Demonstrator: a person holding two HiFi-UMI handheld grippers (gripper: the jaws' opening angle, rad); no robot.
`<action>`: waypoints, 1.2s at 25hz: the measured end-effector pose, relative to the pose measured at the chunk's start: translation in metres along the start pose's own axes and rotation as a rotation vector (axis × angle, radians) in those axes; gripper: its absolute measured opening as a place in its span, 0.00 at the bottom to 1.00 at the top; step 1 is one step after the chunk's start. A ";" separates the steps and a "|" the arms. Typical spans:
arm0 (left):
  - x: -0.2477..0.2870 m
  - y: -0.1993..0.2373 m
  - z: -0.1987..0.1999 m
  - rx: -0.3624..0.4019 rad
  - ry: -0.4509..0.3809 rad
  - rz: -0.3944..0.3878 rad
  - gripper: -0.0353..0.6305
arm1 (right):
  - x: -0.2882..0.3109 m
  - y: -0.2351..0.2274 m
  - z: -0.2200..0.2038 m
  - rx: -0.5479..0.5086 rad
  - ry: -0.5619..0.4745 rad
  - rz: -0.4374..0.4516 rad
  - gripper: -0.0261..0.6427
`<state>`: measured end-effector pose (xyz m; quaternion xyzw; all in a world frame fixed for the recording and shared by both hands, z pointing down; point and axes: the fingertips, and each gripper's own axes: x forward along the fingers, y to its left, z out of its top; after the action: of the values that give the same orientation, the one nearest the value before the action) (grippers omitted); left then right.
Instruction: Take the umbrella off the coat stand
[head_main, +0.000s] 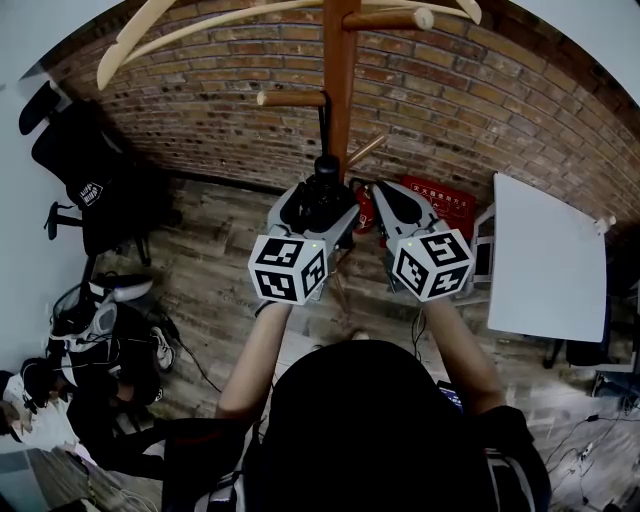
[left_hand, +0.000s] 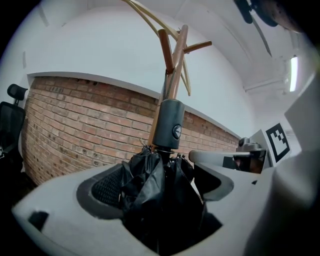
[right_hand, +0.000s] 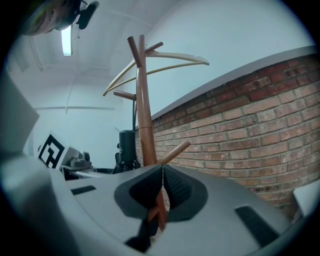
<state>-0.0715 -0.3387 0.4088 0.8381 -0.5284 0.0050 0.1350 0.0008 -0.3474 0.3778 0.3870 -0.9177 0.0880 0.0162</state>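
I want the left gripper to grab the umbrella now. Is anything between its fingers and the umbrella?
Nothing visible stands in the way. The umbrella, a folded black canopy under its handle, already sits between the open fingers of the left gripper. The coat stand pole rises behind it.

Black umbrella (left_hand: 155, 190), reddish-brown coat stand (head_main: 340, 100), red-brown brick wall (head_main: 220, 120) behind the stand, white table (head_main: 548, 255) to its right.

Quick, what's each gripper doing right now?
Left gripper: open, umbrella between its fingers, not clamped.
Right gripper: closed, holding nothing.
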 end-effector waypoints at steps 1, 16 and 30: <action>0.002 0.000 0.000 0.002 0.003 -0.002 0.69 | 0.001 -0.001 0.000 0.003 0.002 0.001 0.08; 0.009 0.008 0.002 -0.023 0.044 -0.016 0.61 | 0.011 -0.009 -0.001 0.022 0.003 0.006 0.08; 0.005 0.005 0.003 0.038 0.089 0.020 0.43 | 0.008 -0.012 -0.005 0.032 0.012 0.011 0.08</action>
<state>-0.0746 -0.3459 0.4080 0.8341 -0.5302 0.0537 0.1424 0.0036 -0.3608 0.3854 0.3814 -0.9183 0.1052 0.0149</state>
